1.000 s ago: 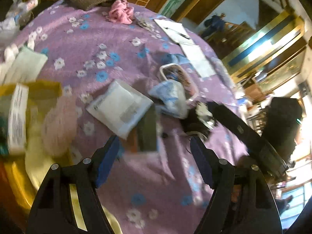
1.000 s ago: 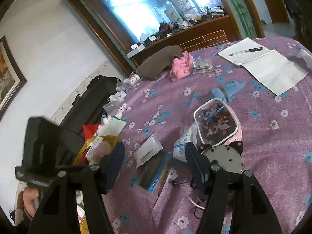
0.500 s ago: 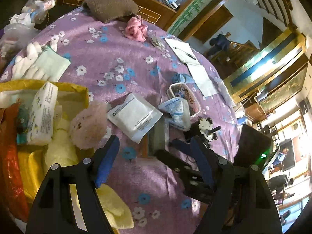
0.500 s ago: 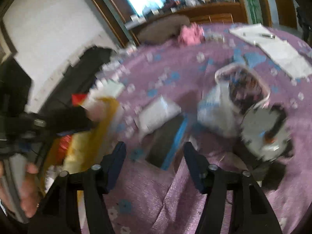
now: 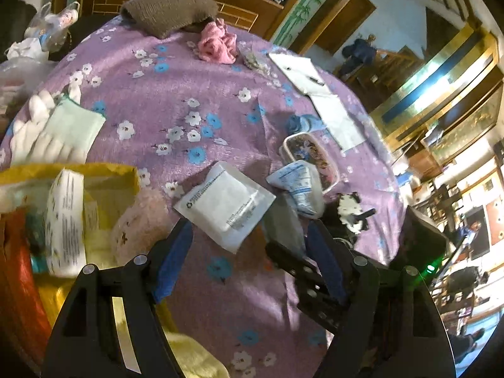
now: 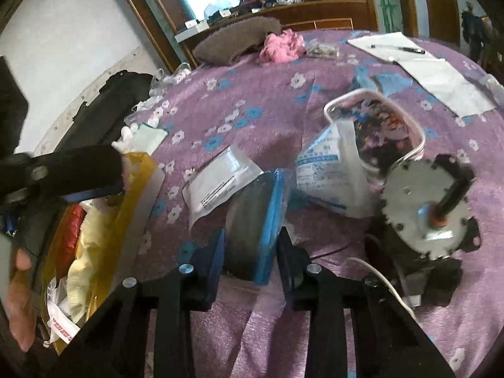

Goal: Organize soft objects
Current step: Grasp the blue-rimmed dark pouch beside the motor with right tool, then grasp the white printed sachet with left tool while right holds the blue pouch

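A dark grey soft item in a clear packet with a blue edge (image 6: 252, 226) lies on the purple flowered tablecloth (image 6: 267, 119). My right gripper (image 6: 250, 252) is closing on it, and both pads touch its sides. The left wrist view shows the same packet (image 5: 283, 223) at the tips of the right gripper's black arm. My left gripper (image 5: 249, 258) hovers open over the cloth with nothing between its fingers. It is beside the yellow bag (image 5: 104, 173), which holds several soft things. A pink plush (image 5: 138, 220) rests at the bag's mouth.
A white flat packet (image 5: 223, 204) and a blue-printed packet (image 5: 299, 186) lie just past the grippers. A plastic box (image 6: 378, 126), a toothed metal disc with a cable (image 6: 422, 208), papers with a pen (image 6: 409, 56), pink cloth (image 5: 217, 45), brown knit (image 5: 170, 12) and white gloves (image 5: 37, 126) are around.
My right gripper has come down onto the grey packet and its jaws have narrowed around it. The left gripper has stayed open and nearly in place.
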Available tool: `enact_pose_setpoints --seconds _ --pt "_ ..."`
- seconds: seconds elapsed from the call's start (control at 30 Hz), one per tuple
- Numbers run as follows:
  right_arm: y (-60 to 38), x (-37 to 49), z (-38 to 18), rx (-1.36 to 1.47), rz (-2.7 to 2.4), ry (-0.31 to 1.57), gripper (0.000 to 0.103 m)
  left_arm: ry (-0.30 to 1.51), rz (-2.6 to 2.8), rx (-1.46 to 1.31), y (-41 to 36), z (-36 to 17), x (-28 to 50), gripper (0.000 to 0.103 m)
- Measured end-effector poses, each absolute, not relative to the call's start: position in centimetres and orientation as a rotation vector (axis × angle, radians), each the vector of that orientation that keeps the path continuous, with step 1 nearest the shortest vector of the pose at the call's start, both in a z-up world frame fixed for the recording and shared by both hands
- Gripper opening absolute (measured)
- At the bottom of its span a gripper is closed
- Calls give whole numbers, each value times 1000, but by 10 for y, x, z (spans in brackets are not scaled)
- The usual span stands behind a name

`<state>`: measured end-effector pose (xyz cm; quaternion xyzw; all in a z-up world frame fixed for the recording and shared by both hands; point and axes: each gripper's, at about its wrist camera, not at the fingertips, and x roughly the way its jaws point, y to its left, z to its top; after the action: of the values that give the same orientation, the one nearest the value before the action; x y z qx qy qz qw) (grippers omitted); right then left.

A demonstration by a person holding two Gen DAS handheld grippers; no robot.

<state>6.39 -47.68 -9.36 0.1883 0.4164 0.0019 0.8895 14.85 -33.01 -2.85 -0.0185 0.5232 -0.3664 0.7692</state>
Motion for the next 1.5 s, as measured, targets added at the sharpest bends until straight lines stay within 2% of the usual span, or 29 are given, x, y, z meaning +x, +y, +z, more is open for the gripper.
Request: enact_pose_setpoints --seconds 0.1,0.27,0.4,0.53,0.63,0.73,0.83,1.0,1.2,1.23,1.3,1.33,1.4,1.5 --pt "-480 63 -95 417 -1 876 30 1129 -772 60 -347 -34 151 76" --pt "-487 33 -53 370 -77 680 30 1166 -751 87 -359 -46 159 76" --pt "-503 22 -44 407 -127 620 30 1157 -731 189 -370 -53 155 76" --pt "-521 20 -44 478 -128 607 30 1121 -702 425 -400 -68 143 76" --pt "-523 21 -45 486 -129 612 30 1131 -682 496 -417 -84 150 76" --pt "-523 21 -45 494 -110 601 24 1115 -635 581 -426 -96 157 76" --pt "-519 20 -43 480 -102 596 24 1104 -618 603 -427 -99 161 82" --pt "-520 20 -45 502 -71 599 23 1123 -631 573 -425 -101 168 83" --pt "-532 16 -44 566 -51 565 24 1168 -682 531 -429 -102 165 70" --pt "-534 15 -44 574 -52 566 24 1152 -686 524 -428 -101 161 59" --pt "-539 14 -45 599 -59 564 24 1122 -688 514 -426 -96 152 51" --pt "-542 14 -46 612 -59 565 24 1091 -680 505 -423 -90 147 24" --pt "-546 13 -47 627 -55 563 25 1068 -693 427 -412 -73 147 14" --pt "-547 13 -47 623 -57 558 25 1049 -718 341 -393 -54 145 12"
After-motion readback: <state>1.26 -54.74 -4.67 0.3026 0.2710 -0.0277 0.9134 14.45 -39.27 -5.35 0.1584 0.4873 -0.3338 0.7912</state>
